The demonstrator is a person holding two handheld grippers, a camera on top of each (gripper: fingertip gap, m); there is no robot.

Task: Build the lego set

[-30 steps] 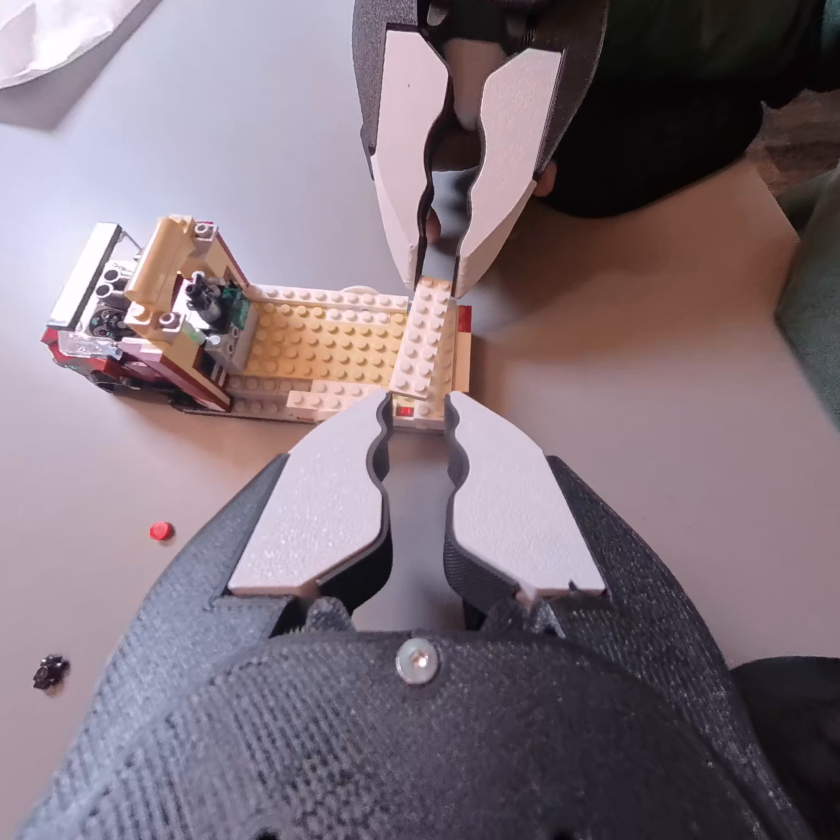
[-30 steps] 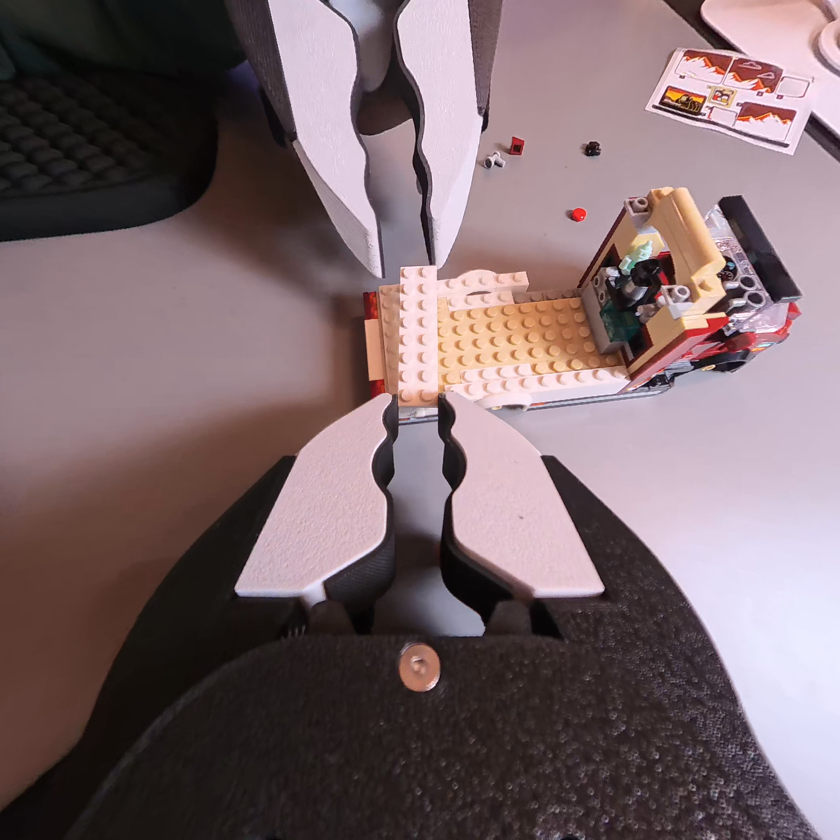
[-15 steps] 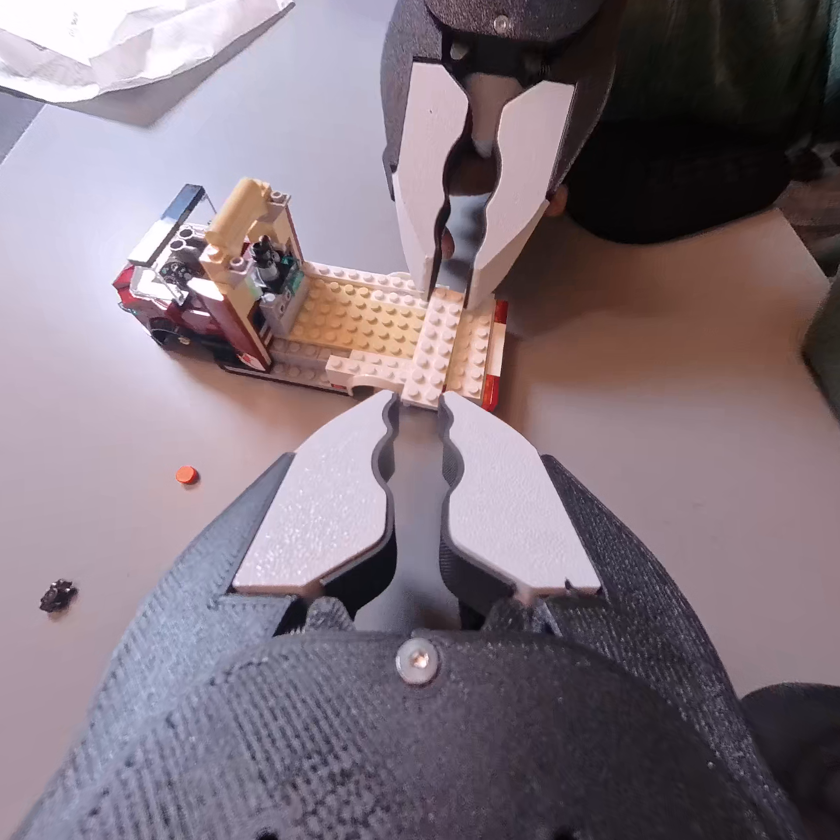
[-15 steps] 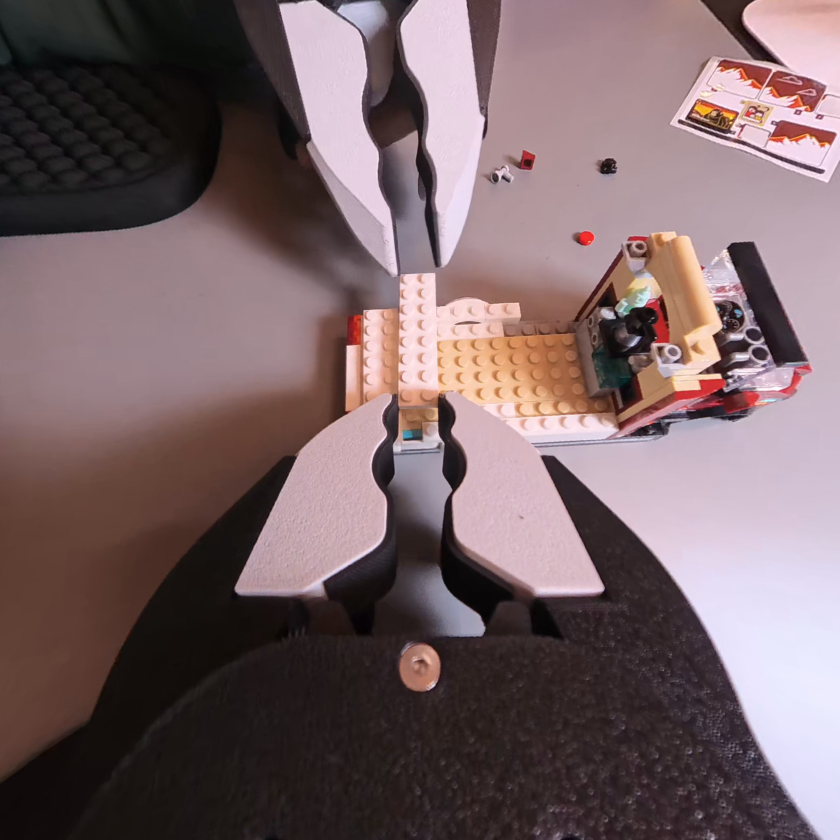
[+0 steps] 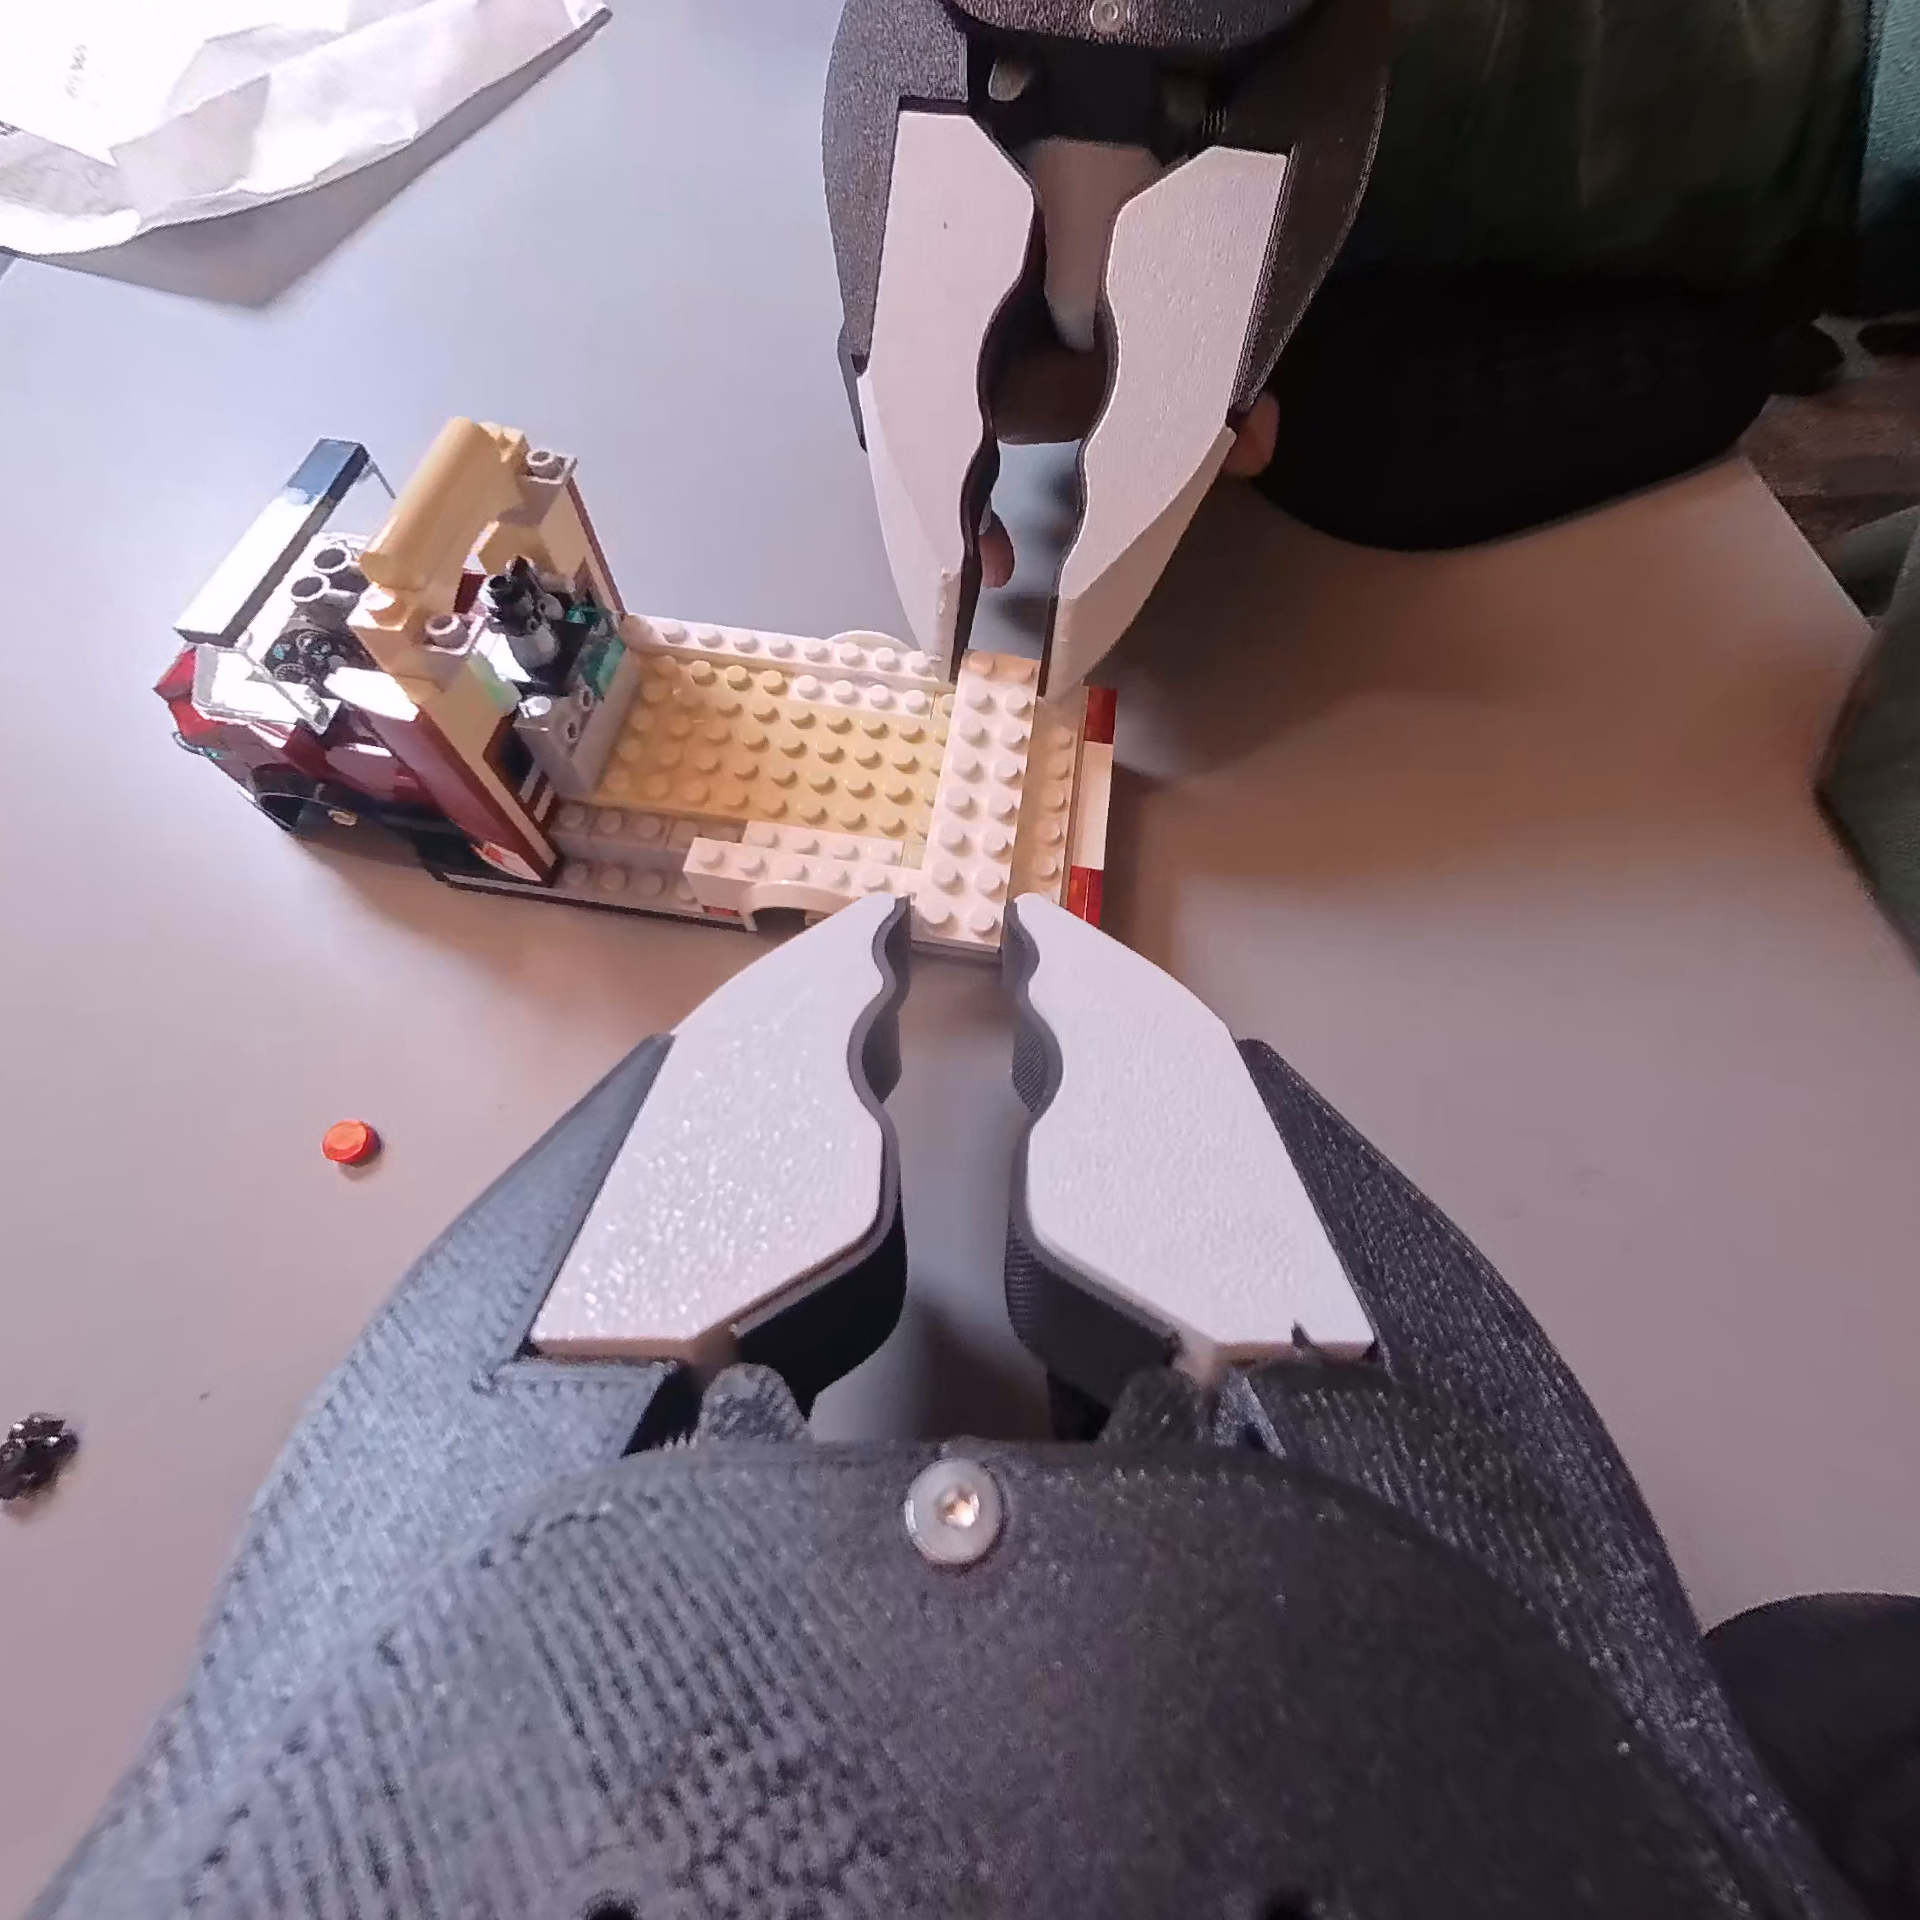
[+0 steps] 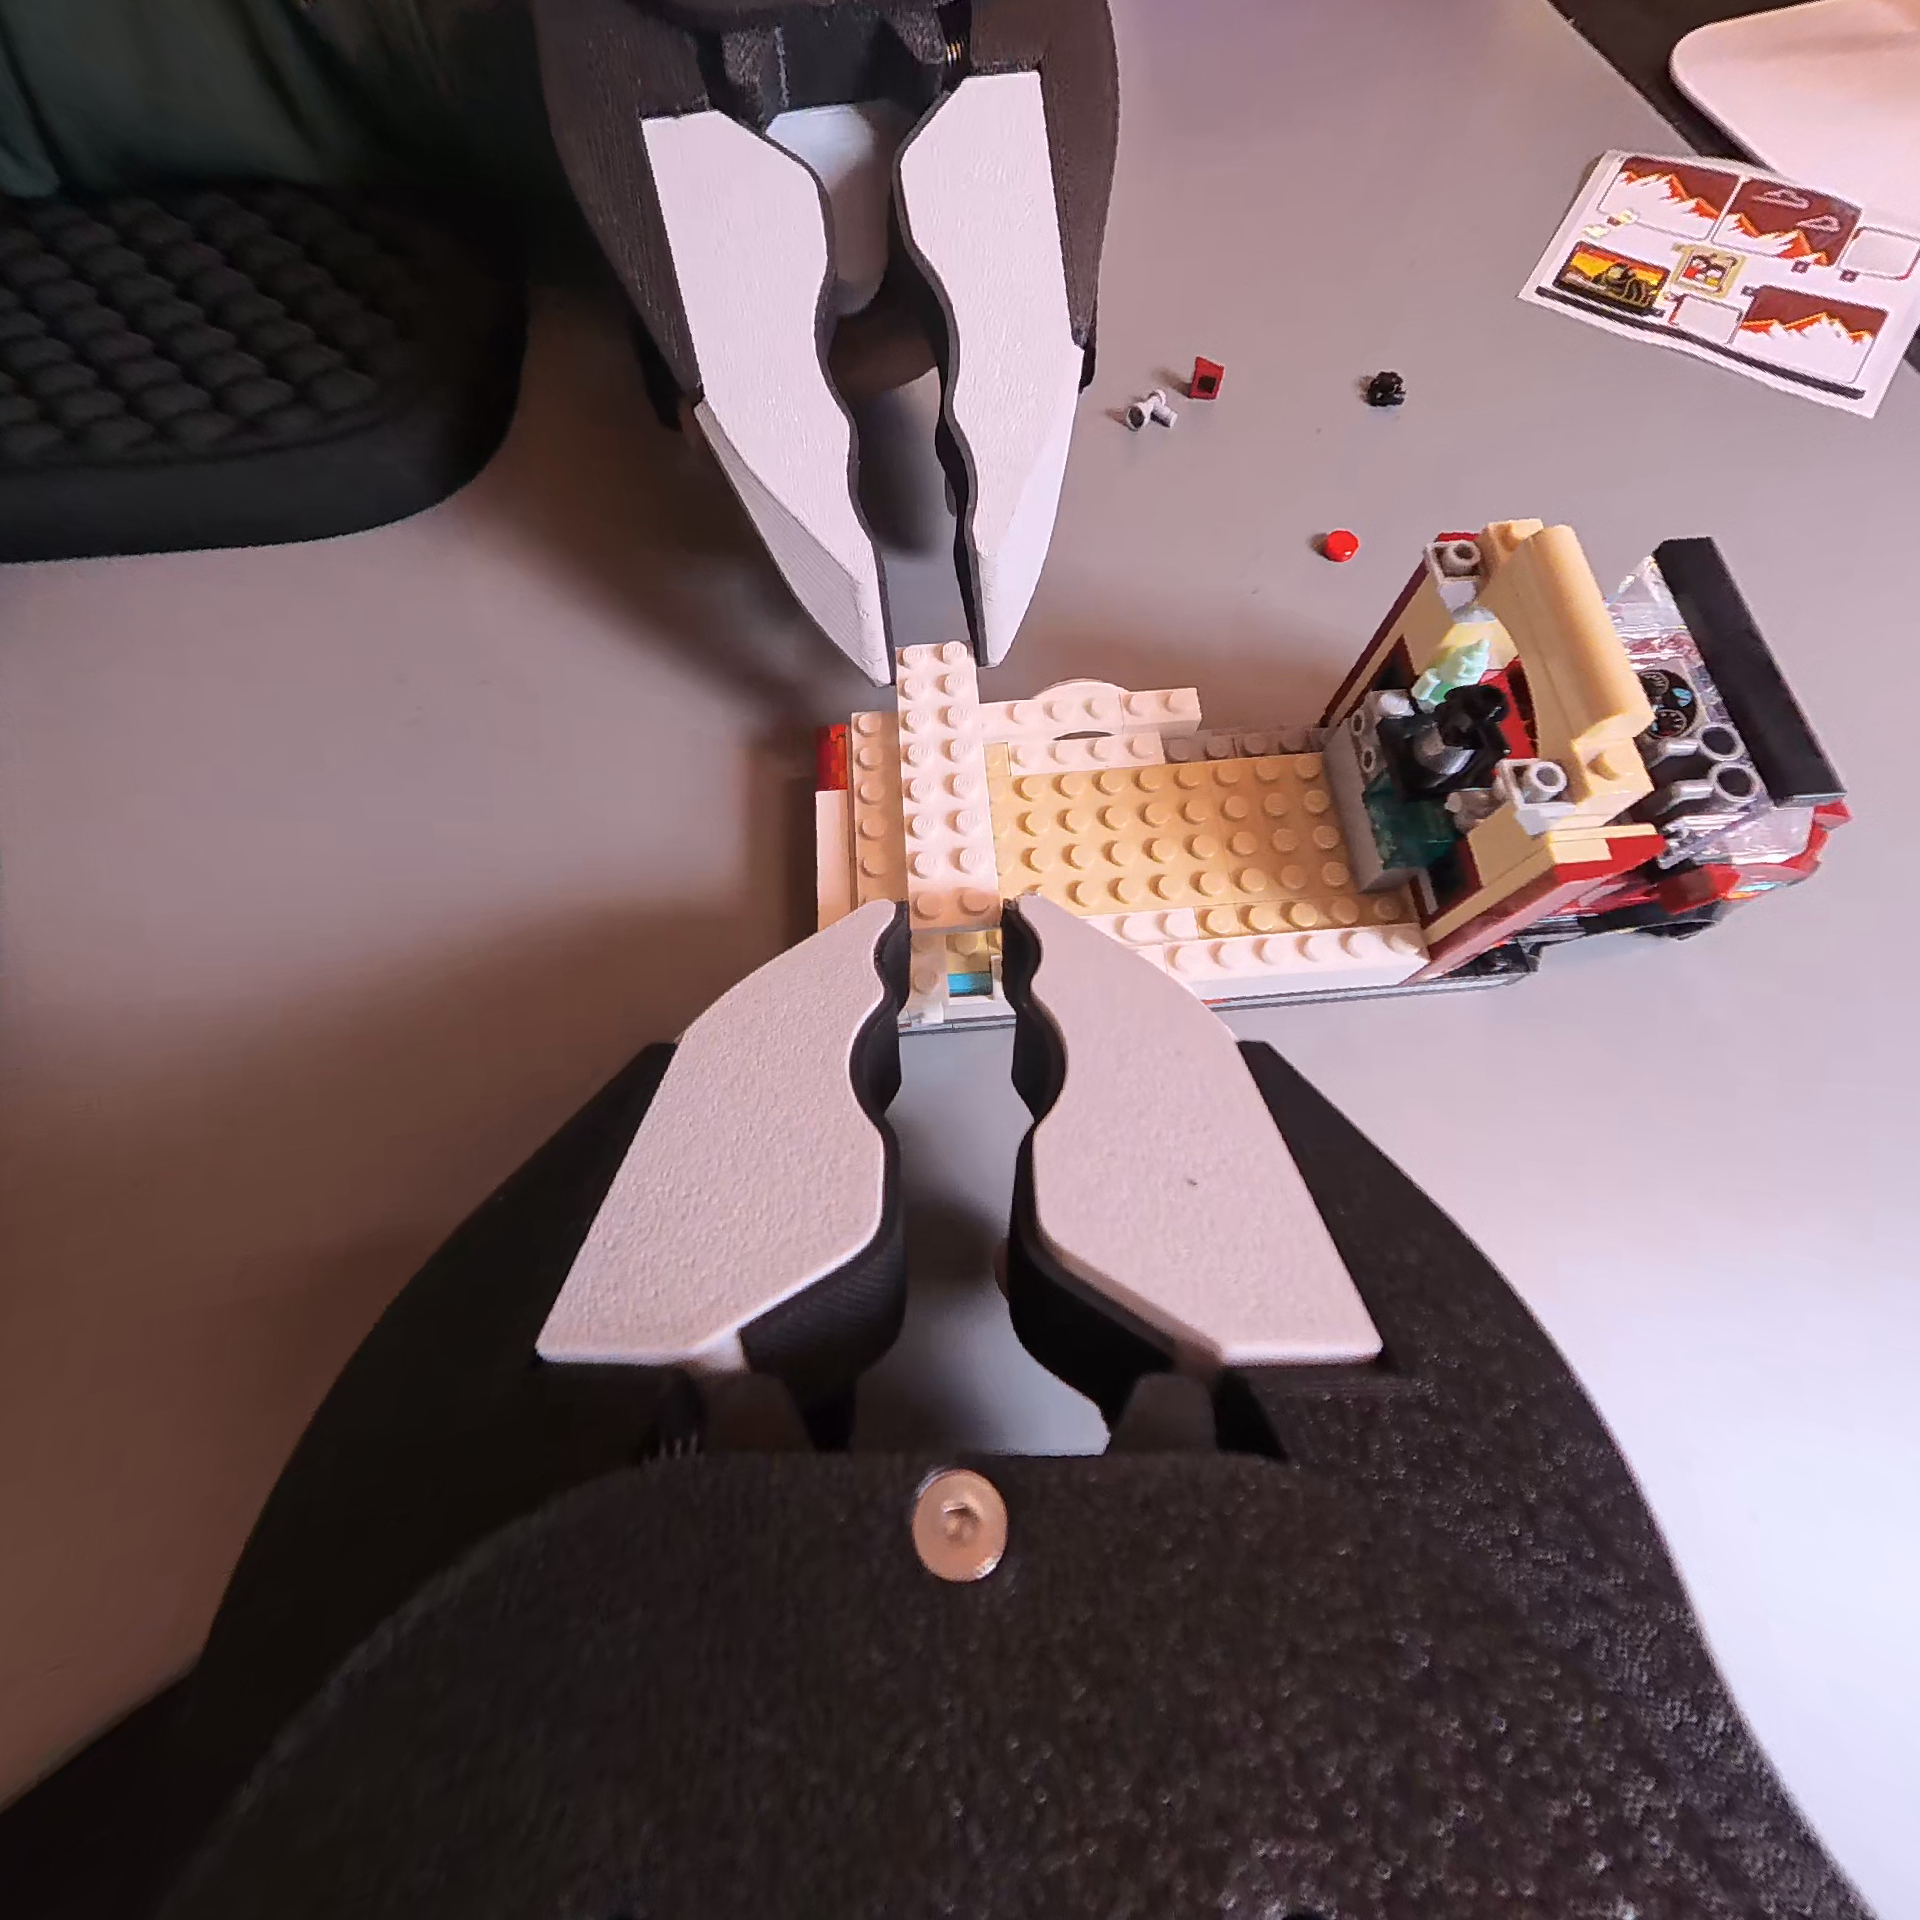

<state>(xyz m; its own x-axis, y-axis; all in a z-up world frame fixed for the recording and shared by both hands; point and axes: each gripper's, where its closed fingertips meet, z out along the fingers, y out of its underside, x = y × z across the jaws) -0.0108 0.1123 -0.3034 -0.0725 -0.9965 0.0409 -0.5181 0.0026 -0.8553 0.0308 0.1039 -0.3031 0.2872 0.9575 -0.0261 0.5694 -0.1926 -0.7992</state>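
A lego truck (image 5: 665, 769) with a dark red and tan cab and a tan studded bed stands on the grey table; it also shows in the right wrist view (image 6: 1195, 831). A long white plate (image 5: 987, 800) lies across the rear of the bed, also seen in the right wrist view (image 6: 940, 790). My left gripper (image 5: 956, 914) is shut on the plate's near end. My right gripper (image 5: 997, 665) is shut on its far end. In the right wrist view the right gripper (image 6: 954, 914) is near and the left gripper (image 6: 935, 660) is opposite.
A red round stud (image 5: 350, 1143) and a small black piece (image 5: 36, 1444) lie left of the truck. A white paper bag (image 5: 239, 114) is at the far left. A sticker sheet (image 6: 1725, 281), a small red brick (image 6: 1205, 376) and a grey piece (image 6: 1148, 410) lie beyond the truck. The tips of one gripper are about 5 centimeters away from the tips of the other.
The white plate was skewed on the bed a second ago and now lies square across the rear. The truck has shifted slightly with it. Both grippers stay on the plate's ends.
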